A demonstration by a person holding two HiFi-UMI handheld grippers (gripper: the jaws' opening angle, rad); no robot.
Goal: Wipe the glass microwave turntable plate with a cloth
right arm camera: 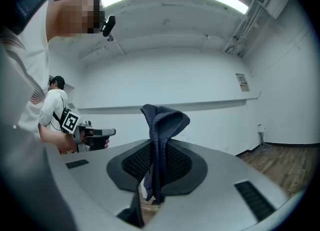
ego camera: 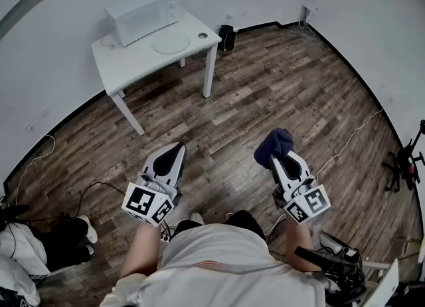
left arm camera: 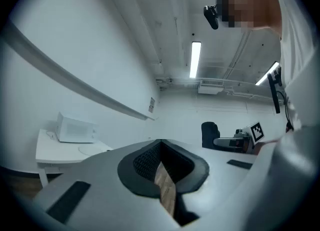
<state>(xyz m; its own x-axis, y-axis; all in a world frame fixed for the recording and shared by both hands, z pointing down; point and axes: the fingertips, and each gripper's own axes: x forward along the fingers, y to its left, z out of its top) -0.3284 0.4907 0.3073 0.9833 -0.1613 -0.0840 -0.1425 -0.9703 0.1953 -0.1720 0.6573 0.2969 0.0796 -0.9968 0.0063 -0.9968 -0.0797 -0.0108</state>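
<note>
Far ahead, a clear glass turntable plate (ego camera: 170, 43) lies on a white table (ego camera: 126, 63) in front of a white microwave (ego camera: 143, 14). The left gripper view shows the plate (left arm camera: 92, 150) and microwave (left arm camera: 75, 129) small at the left. My right gripper (ego camera: 275, 158) is shut on a dark blue cloth (ego camera: 273, 143), held over the wooden floor well short of the table. The cloth (right arm camera: 162, 120) stands up in a fold between the jaws of the right gripper (right arm camera: 155, 147). My left gripper (ego camera: 174, 149) is shut and holds nothing; its jaws (left arm camera: 160, 142) meet at the tip.
A small dark round object (ego camera: 202, 35) sits on the table's right corner. A black box (ego camera: 227, 36) and cables lie by the wall behind the table. Bags (ego camera: 40, 242) lie at the lower left, a stand (ego camera: 406, 159) at the right. Another person (right arm camera: 54, 102) stands in the room.
</note>
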